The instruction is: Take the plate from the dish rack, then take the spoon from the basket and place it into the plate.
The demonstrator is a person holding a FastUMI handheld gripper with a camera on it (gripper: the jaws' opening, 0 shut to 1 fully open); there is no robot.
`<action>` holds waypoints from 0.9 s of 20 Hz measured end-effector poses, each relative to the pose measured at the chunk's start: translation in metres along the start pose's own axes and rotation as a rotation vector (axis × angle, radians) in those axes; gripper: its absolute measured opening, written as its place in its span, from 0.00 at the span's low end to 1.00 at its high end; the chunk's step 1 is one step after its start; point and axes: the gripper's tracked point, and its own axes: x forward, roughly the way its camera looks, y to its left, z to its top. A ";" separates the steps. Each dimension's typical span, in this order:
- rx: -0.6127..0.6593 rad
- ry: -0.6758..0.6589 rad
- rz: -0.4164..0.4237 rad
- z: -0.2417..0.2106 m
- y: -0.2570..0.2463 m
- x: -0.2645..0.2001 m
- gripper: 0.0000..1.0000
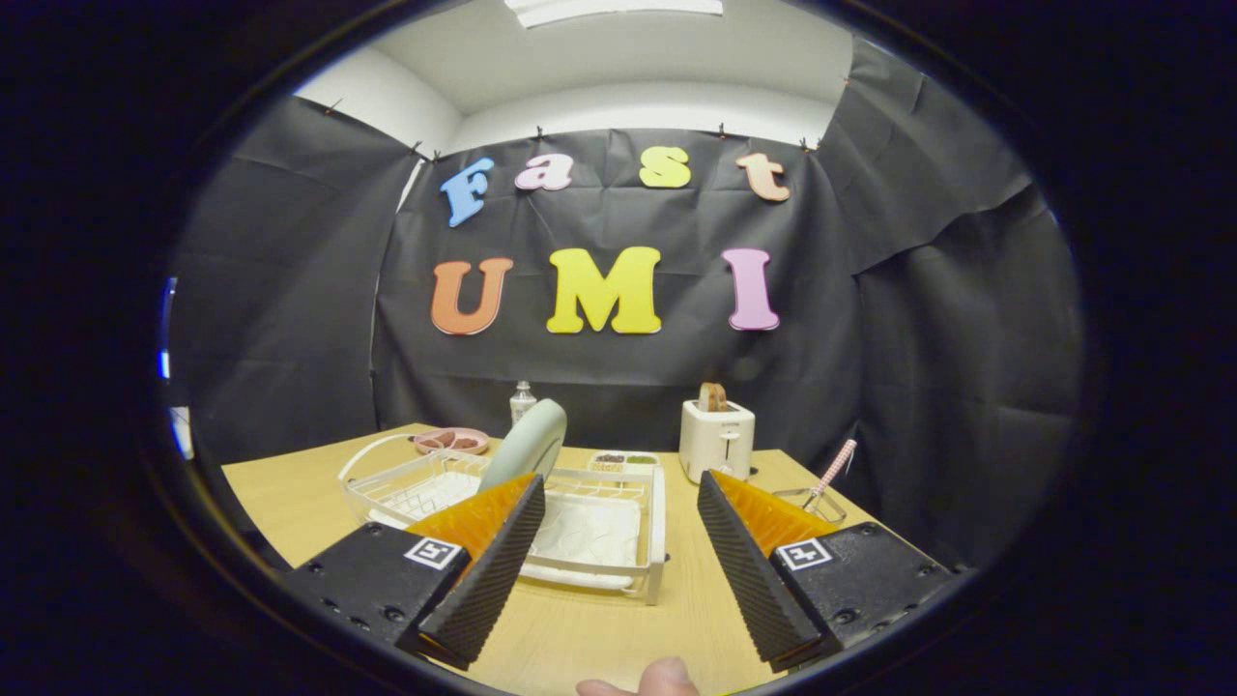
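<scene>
A pale green plate (530, 443) stands on edge in the white dish rack (655, 527), just beyond my left finger. My gripper (618, 556) is open, with bare table between its fingers and the rack's near right corner just ahead. A spoon with a pink checked handle (833, 470) leans out of a small wire basket (810, 503) beyond my right finger. The basket's lower part is hidden behind that finger.
A white toaster (716, 440) with a slice of bread stands behind the rack. A pink dish with food (452, 441), a small bottle (522, 399) and a small tray (624, 460) sit at the back. A fingertip (657, 679) shows at the wooden table's (599, 638) near edge.
</scene>
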 end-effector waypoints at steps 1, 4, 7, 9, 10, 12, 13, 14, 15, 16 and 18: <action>0.007 0.014 0.008 -0.003 0.003 0.002 1.00; -0.031 0.041 0.012 0.006 0.006 0.004 1.00; -0.060 0.060 0.039 0.027 0.011 0.007 1.00; -0.074 0.067 0.051 0.048 0.012 0.015 1.00; -0.090 0.068 0.043 0.059 0.011 0.020 1.00; -0.117 0.100 0.056 0.071 0.019 0.035 1.00; -0.123 0.116 0.085 0.079 0.029 0.041 1.00; -0.120 0.136 0.109 0.088 0.038 0.048 1.00; -0.109 0.152 0.134 0.098 0.044 0.054 1.00; -0.100 0.166 0.150 0.108 0.050 0.062 1.00; -0.072 0.202 0.171 0.126 0.060 0.080 1.00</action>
